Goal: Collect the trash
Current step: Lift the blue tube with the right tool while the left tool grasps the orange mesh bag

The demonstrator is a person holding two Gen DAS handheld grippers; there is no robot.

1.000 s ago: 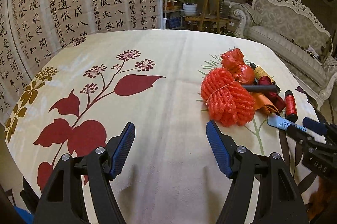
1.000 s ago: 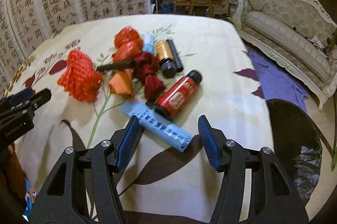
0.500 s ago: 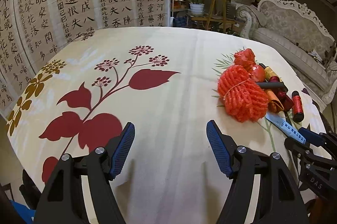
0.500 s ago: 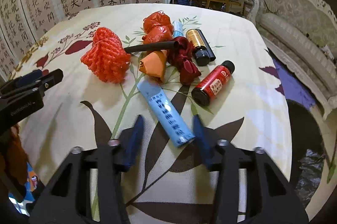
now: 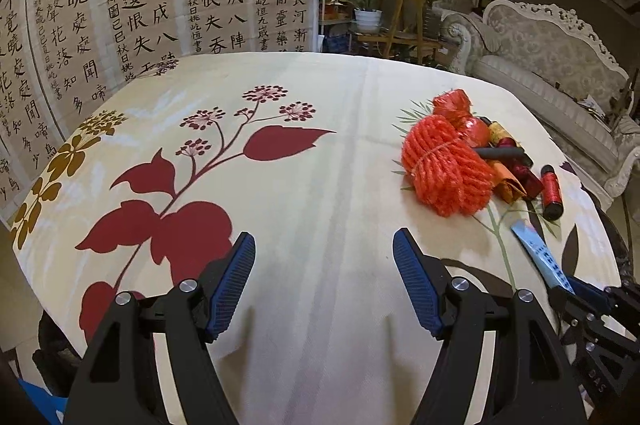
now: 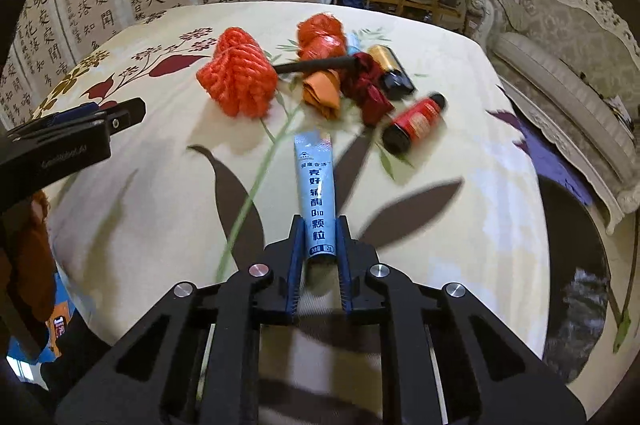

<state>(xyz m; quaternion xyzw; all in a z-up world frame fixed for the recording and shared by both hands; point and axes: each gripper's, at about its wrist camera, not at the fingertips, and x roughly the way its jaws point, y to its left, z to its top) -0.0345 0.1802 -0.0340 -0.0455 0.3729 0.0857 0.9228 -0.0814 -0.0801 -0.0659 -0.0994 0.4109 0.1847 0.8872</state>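
Blue sachet (image 6: 318, 195) lies on tablecloth (image 6: 460, 161) near pile, near end clamped by right gripper (image 6: 320, 249), jaws just closed on it. Should be lifted straight, w/o dragging, toward black bin bag (image 6: 576, 265). Left gripper (image 5: 324, 277) is held wide, empty.

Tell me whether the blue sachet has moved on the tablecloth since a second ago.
Yes. The blue sachet lay slanted across the dark leaf print; now it points straight up the right wrist view, its near end clamped in the right gripper, whose jaws have just closed.

Both wrist views angled down over the table (image 5: 320, 145), right one nearer the trash pile (image 6: 320, 81) (shared by both)
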